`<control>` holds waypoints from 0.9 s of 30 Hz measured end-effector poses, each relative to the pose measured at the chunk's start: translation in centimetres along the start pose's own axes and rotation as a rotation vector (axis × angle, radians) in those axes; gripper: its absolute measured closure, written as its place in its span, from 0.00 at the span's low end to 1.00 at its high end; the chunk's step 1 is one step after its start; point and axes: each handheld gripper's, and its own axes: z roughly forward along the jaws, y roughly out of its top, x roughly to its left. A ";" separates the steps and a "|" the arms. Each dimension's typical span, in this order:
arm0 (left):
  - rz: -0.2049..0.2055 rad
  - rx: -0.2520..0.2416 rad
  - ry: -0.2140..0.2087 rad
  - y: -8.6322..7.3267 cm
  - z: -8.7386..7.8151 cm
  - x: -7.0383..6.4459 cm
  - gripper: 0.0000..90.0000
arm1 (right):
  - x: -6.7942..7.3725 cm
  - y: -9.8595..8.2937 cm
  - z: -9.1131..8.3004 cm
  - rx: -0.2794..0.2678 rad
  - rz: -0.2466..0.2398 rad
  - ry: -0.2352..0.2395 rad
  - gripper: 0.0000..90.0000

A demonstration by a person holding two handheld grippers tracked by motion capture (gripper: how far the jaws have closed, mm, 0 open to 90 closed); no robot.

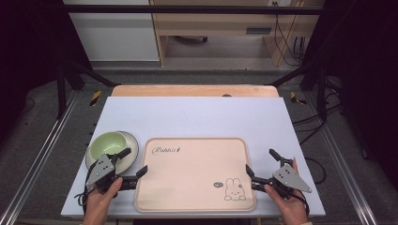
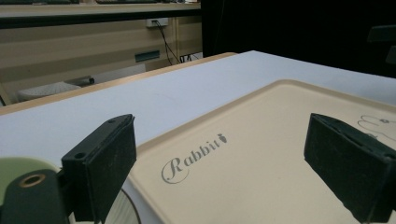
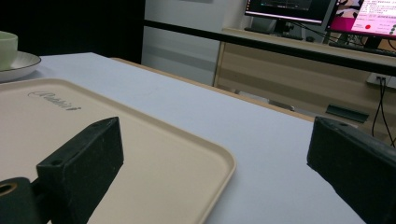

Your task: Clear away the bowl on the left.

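A beige tray (image 1: 195,173) lies flat near the desk's (image 1: 197,117) front edge, long axis left to right, its "Rabbit" lettering upright toward the person. A green bowl (image 1: 109,143) on a plate (image 1: 132,143) sits just left. The left gripper (image 1: 133,164) and right gripper (image 1: 260,164) flank the tray, jaws spread, empty.

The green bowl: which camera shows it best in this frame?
The high view: the green bowl shows whole from above, sitting on a white plate left of the tray. The right gripper view catches part of its side at the left edge. The left gripper view has a pale green sliver behind one jaw.
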 end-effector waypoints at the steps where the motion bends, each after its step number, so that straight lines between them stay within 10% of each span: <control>1: 0.002 -0.008 0.001 0.1 -0.2 0.1 0.10 | 0.0 0.0 0.0 0.001 0.002 -0.002 0.04; 9: -0.040 -0.025 0.007 0.0 -0.4 0.7 0.10 | -0.4 0.5 -0.5 -0.050 0.138 -0.051 0.04; 18: 0.011 0.053 0.059 0.1 -0.8 0.9 0.10 | -1.1 0.1 -0.5 -0.014 0.087 -0.117 0.04; 27: -0.015 0.045 0.088 0.7 -1.3 1.0 0.10 | -0.3 0.2 0.0 0.001 0.040 -0.088 0.04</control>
